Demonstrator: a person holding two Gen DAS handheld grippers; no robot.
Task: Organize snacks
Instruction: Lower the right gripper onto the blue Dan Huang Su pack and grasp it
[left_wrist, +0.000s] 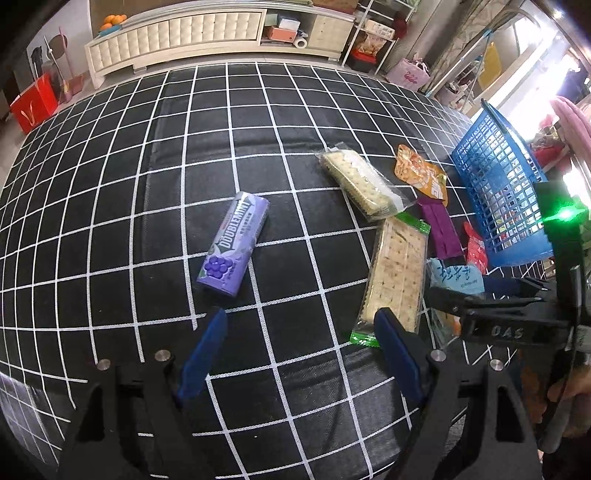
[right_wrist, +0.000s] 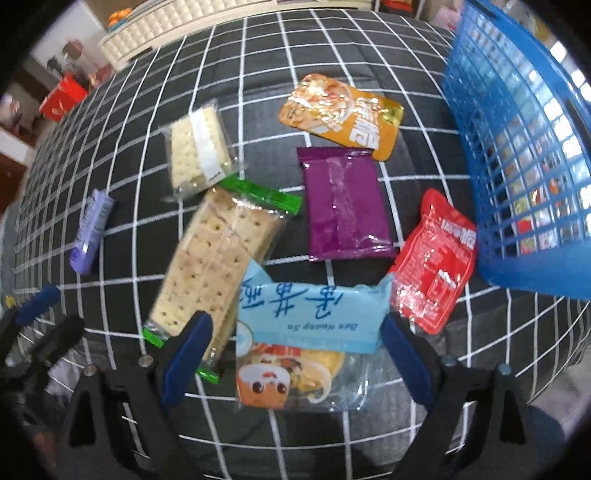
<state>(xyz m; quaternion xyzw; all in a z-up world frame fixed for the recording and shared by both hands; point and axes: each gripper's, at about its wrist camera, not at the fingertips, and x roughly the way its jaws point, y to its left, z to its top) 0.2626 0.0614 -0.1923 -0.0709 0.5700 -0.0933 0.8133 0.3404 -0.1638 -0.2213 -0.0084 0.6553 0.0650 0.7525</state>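
The light-blue snack packet (right_wrist: 314, 317) lies on the checked desk (right_wrist: 332, 51) beside the cracker pack (right_wrist: 218, 258), near the blue basket (right_wrist: 517, 147). The right gripper (right_wrist: 295, 350) straddles it, jaws apart, nothing gripped: pick-up step; next, lower and close. The left gripper (left_wrist: 303, 354) hangs wide apart, empty.

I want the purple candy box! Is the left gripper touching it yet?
Apart. In the left wrist view, bare checked cloth shows between the open left gripper and the purple candy box.
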